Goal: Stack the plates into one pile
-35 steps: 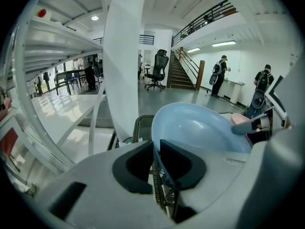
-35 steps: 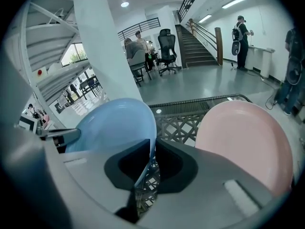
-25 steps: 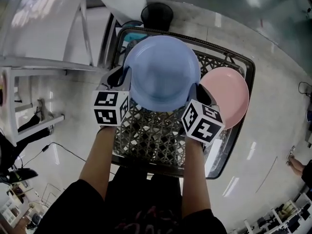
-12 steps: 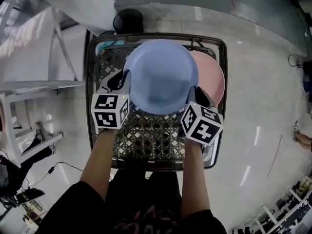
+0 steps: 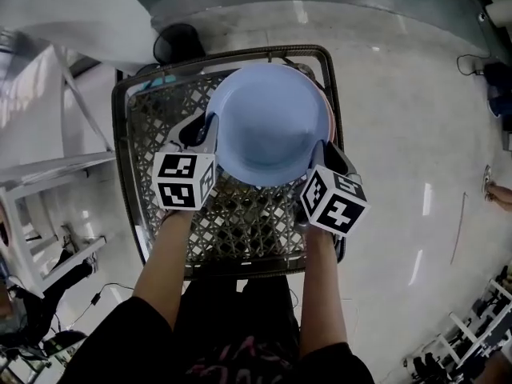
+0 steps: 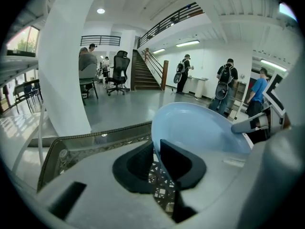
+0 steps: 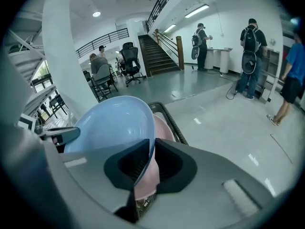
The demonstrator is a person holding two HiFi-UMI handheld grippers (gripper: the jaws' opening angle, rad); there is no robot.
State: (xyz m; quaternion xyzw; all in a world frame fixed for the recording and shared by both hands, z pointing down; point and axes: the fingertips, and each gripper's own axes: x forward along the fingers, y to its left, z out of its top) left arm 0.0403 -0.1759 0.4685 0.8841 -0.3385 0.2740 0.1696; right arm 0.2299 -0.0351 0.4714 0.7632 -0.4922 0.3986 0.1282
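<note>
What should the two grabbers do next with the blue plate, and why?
Probably lower the blue plate straight down. The left gripper and right gripper clamp its opposite rims, and it hangs right over the pink plate, which only peeks out at one edge, so they look lined up.

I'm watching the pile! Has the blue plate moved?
Yes. The blue plate went right across the wire table, now over the pink plate.

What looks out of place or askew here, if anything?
Nothing stands out. The blue plate is gripped at opposite rim edges by the left gripper and right gripper, above the pink plate on the lattice table. Nothing spilled or broken.
</note>
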